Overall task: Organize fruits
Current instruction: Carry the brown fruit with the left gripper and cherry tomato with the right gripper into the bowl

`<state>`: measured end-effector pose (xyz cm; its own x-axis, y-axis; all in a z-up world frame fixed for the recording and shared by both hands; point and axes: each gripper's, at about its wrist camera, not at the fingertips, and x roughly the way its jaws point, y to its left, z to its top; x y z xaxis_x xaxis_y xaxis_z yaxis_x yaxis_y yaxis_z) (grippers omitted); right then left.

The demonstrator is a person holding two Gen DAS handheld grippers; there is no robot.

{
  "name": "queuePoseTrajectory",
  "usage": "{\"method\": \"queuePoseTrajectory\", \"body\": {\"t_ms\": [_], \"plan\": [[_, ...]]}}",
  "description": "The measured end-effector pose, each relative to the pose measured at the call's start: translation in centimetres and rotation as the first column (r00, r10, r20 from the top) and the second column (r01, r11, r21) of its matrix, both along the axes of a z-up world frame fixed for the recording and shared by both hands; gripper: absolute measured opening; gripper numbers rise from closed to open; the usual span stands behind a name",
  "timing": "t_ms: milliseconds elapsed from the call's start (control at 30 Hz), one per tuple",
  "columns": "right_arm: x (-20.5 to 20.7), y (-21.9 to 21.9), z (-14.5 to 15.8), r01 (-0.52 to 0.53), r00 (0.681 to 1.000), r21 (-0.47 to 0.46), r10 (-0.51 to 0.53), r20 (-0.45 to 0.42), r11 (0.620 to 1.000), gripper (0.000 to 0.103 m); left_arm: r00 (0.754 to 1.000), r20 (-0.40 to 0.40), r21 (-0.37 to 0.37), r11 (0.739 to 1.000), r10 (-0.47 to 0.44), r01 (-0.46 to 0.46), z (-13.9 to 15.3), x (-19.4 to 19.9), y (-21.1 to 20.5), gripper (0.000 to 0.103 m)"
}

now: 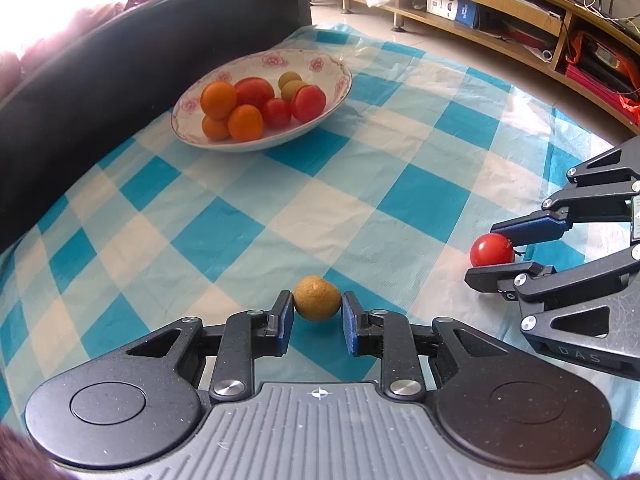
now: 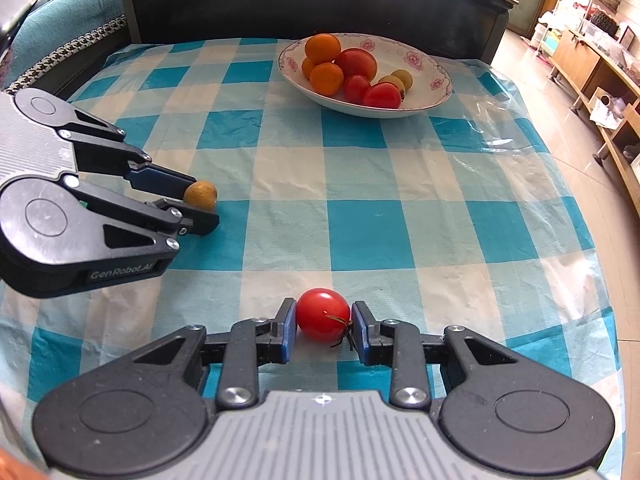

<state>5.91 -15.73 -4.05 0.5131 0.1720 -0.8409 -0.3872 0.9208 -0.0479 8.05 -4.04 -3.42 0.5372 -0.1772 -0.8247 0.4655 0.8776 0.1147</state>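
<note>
A white flowered bowl (image 1: 320,60) (image 2: 436,92) at the far side of the checked table holds oranges (image 1: 218,100), red tomatoes (image 1: 308,103) and small tan fruits (image 1: 290,79). My left gripper (image 1: 317,312) is shut on a small tan round fruit (image 1: 318,298), which also shows in the right wrist view (image 2: 201,195). My right gripper (image 2: 324,322) is shut on a red cherry tomato (image 2: 323,314), which also shows at the right of the left wrist view (image 1: 492,250). Both fruits are low, at the tablecloth; I cannot tell if they are lifted.
A blue and white checked cloth (image 2: 360,184) covers the table. A dark sofa back (image 1: 100,80) runs along the far edge behind the bowl. A wooden shelf unit (image 1: 520,12) stands beyond the table on the tiled floor.
</note>
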Motion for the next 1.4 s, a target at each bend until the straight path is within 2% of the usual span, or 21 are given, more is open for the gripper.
{"method": "queuePoseTrajectory", "body": {"t_ms": [900,1400], "plan": [[3.9,0.8,3.7,0.035,0.995,0.038,-0.039,0.091,0.999,0.033,0.996,0.088,-0.041,0.999,0.027,-0.024,3.3,3.6,-0.8,0.033],[9.3,1.1,5.3,0.039,0.990,0.031,-0.043,0.132,0.999,0.033,0.990,0.122,-0.051,0.997,0.070,-0.064,4.7,9.7,-0.5,0.031]]}}
